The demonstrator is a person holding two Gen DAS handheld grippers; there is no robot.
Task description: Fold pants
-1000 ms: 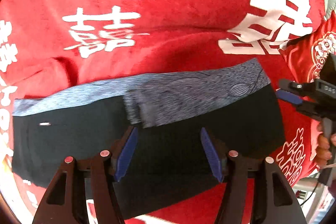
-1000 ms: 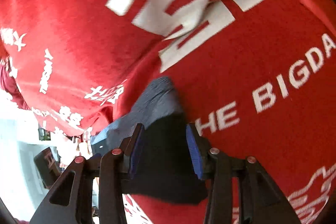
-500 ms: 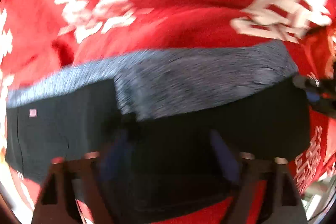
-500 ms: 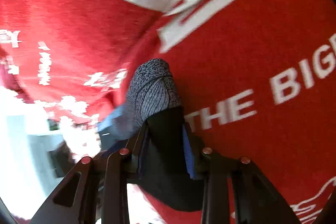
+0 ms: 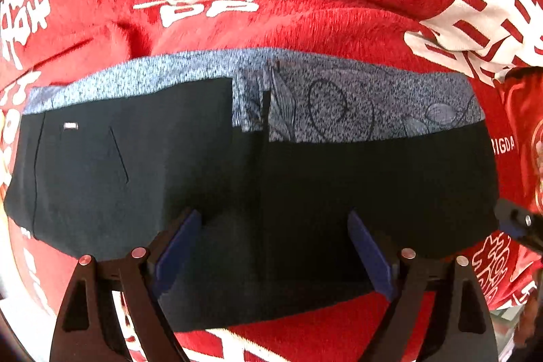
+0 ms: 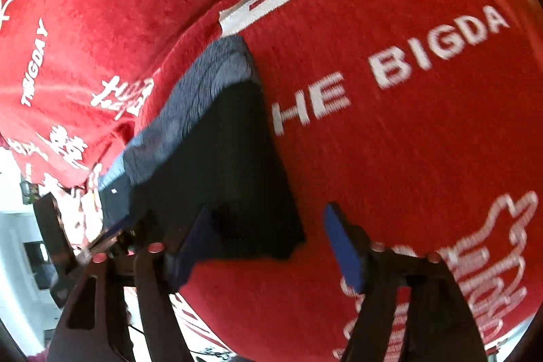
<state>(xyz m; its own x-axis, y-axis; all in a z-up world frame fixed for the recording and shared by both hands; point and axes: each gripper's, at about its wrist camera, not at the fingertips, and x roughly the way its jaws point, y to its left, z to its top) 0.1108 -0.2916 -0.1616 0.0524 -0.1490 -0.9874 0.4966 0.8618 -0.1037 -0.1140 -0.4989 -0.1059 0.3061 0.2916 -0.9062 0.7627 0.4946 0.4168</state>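
Pants (image 5: 237,178) lie folded flat on the red blanket (image 5: 305,16) now that I've let go: my left gripper (image 5: 271,246) stands wide over them, my right gripper (image 6: 261,246) is opening off their end, so this fold looks set.

folded pants (image 5: 258,178) lie on blanket (image 5: 322,5).

Bright even light; strong fisheye bending, dark corners; right view motion-blurred; left sharper.
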